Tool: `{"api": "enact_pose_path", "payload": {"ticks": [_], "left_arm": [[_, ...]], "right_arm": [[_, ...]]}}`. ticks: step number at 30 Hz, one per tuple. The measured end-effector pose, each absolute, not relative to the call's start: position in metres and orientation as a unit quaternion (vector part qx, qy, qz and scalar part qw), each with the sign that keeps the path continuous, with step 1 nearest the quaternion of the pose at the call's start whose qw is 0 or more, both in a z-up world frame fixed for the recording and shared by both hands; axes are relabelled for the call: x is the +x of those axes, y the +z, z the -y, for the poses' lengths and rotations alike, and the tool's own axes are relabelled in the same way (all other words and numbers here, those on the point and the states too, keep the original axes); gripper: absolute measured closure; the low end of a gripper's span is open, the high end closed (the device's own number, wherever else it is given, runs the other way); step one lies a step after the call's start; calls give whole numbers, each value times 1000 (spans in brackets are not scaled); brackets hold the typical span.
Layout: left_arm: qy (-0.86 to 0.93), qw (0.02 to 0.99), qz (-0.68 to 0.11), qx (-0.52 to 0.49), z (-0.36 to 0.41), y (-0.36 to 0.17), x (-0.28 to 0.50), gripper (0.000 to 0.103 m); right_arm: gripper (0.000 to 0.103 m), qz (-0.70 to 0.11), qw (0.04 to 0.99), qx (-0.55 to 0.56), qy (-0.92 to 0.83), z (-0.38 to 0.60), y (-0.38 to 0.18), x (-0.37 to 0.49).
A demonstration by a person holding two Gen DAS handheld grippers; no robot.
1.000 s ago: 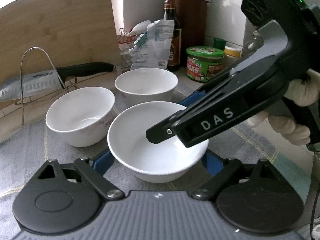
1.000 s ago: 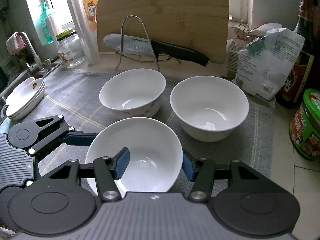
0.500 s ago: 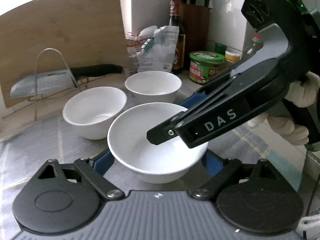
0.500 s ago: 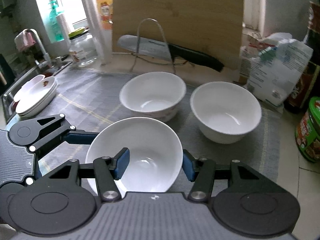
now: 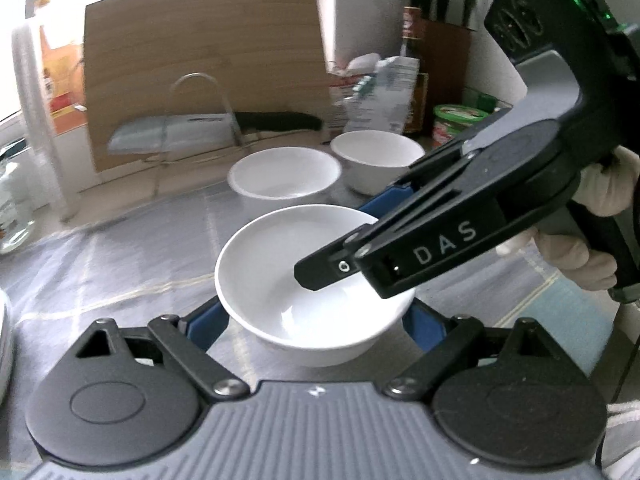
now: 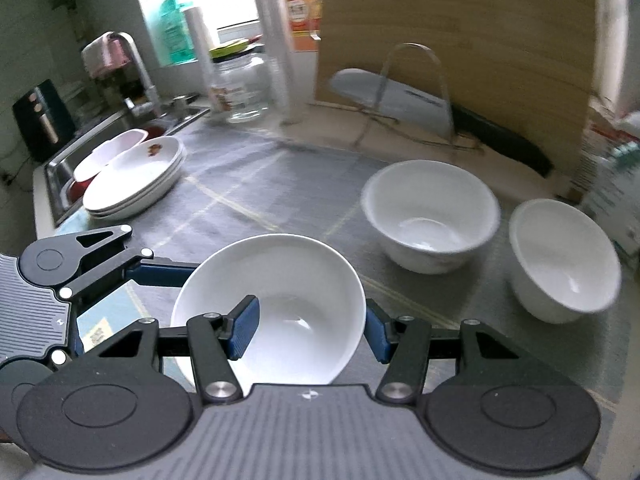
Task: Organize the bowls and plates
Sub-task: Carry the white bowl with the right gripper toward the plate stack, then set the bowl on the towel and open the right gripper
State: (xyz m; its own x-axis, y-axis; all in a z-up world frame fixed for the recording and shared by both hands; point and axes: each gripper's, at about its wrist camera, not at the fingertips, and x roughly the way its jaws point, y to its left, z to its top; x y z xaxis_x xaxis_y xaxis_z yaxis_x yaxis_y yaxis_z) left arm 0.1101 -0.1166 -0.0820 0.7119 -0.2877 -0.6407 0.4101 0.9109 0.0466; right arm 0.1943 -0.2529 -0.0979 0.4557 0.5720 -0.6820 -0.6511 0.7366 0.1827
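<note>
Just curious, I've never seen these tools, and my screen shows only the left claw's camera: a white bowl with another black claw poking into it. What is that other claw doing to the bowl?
Observer: Seen from its own camera, the right claw straddles the wall of the bowl. One blue finger is inside and the other is outside.
Visitor: Are there plates anywhere? I can only make out bowls.
Observer: Yes, a stack of plates lies off to the left, beside the sink.
Visitor: Are they clean?
Observer: Not quite. The top one carries a reddish-brown smear.
</note>
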Motion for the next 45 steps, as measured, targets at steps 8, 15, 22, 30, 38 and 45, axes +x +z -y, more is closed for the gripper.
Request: {"api": "enact_pose_path", "payload": {"ticks": [8,15,22,30,38,45], "left_arm": [[-160,926,-330,84,80,-79,101,10],[-151,926,-336,78,53,-81,98,10],[-154,923,-344,74,40,-86,101,10],[-155,920,-355,65,35,-94,105,10],[-156,922,-348,70,32,-97,95,2],[-138,926,-344,66,28,-81,88,2]], "right_arm": [[42,-376,840,-68,385,207,-95,193],[42,-384,832,-76,393,177,-99,194],[42,-394,828,-81,391,162,-105,197],[40,-403,821,-80,396,154,-111,199],[9,-380,832,-76,396,161,-104,194],[0,-357,851,-71,378,179,-95,189]]}}
